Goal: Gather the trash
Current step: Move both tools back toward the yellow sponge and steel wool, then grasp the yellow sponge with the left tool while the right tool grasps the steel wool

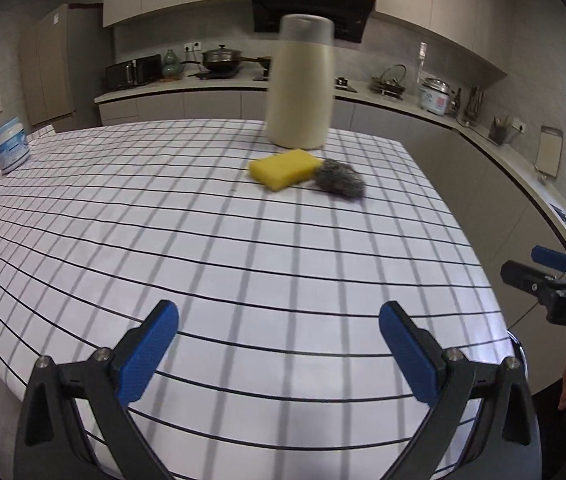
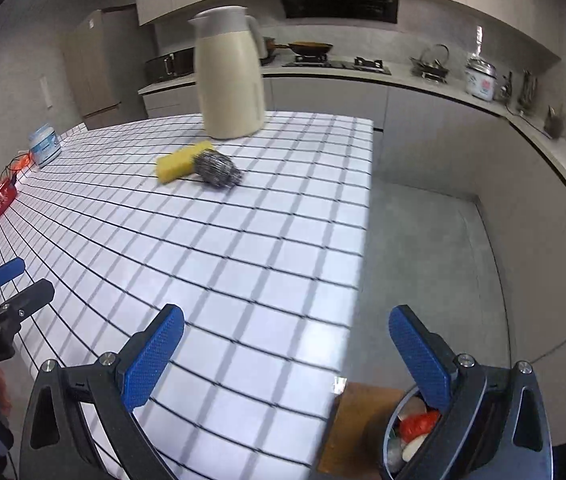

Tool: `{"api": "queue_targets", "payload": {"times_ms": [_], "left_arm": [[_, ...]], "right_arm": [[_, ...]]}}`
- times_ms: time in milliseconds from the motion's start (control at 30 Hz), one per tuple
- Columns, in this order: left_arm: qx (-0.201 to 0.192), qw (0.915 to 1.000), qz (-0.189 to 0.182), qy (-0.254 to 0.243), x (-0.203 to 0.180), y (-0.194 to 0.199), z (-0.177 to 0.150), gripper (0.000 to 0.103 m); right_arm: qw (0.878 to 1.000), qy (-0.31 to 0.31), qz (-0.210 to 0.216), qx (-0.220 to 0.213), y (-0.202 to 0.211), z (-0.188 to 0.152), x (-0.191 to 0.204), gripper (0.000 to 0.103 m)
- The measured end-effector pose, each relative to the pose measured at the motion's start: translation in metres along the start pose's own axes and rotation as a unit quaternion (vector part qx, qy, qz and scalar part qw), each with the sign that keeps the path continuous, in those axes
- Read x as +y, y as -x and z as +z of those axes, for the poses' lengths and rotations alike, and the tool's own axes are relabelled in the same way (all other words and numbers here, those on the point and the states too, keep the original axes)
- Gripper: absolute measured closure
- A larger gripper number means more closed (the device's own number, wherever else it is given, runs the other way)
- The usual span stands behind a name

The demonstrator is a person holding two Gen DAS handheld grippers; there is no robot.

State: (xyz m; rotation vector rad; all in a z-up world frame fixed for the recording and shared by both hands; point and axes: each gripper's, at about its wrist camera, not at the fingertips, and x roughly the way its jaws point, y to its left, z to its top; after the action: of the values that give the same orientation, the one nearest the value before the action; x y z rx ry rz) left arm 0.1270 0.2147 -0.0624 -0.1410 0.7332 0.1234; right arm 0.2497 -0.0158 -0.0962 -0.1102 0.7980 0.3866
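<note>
My left gripper (image 1: 279,350) is open and empty above the near part of the checked table (image 1: 243,260). My right gripper (image 2: 285,354) is open and empty over the table's right edge (image 2: 359,280); it also shows at the right of the left wrist view (image 1: 531,268). A trash bin (image 2: 397,440) with red and white scraps inside stands on the floor under my right finger. A yellow sponge (image 1: 283,169) and a steel-wool scrubber (image 1: 341,180) lie side by side, touching, at the far part of the table. They also show in the right wrist view: sponge (image 2: 179,162), scrubber (image 2: 219,170).
A cream thermos jug (image 1: 301,84) stands behind the sponge. A white-and-blue tub (image 1: 11,150) and red packets (image 2: 1,198) sit at the table's far left edge. A wooden board (image 2: 357,420) lies by the bin. Kitchen counters run along the back and right.
</note>
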Motion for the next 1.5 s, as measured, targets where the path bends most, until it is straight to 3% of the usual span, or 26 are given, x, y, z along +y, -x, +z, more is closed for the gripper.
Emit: {"api": "queue_targets", "payload": {"times_ms": [300, 667, 833, 1100, 1167, 1233, 1500], "left_arm": [[0.009, 0.9999, 0.010, 0.007, 0.048, -0.021, 0.016, 0.002], [0.016, 0.9999, -0.001, -0.003, 0.054, -0.063, 0.042, 0.002], [0.018, 0.9998, -0.007, 0.001, 0.055, -0.094, 0.061, 0.002], [0.053, 0.9983, -0.014, -0.022, 0.041, -0.157, 0.091, 0.002], [0.059, 0.9978, -0.018, -0.025, 0.036, -0.170, 0.097, 0.002], [0.063, 0.9974, -0.024, -0.026, 0.030, -0.183, 0.103, 0.003], [0.078, 0.9957, -0.045, -0.023, 0.012, -0.218, 0.125, 0.007]], "right_arm": [[0.999, 0.034, 0.005, 0.005, -0.036, 0.032, 0.060, 0.000], [0.999, 0.053, 0.008, 0.009, -0.076, 0.060, 0.074, 0.001], [0.998, 0.052, 0.029, 0.027, -0.115, 0.078, 0.066, 0.014], [0.993, 0.080, 0.069, 0.048, -0.185, 0.114, 0.064, 0.026], [0.991, 0.089, 0.083, 0.053, -0.201, 0.122, 0.067, 0.033], [0.990, 0.094, 0.085, 0.059, -0.215, 0.131, 0.066, 0.052], [0.995, 0.055, 0.070, 0.052, -0.242, 0.162, 0.029, 0.053]]}}
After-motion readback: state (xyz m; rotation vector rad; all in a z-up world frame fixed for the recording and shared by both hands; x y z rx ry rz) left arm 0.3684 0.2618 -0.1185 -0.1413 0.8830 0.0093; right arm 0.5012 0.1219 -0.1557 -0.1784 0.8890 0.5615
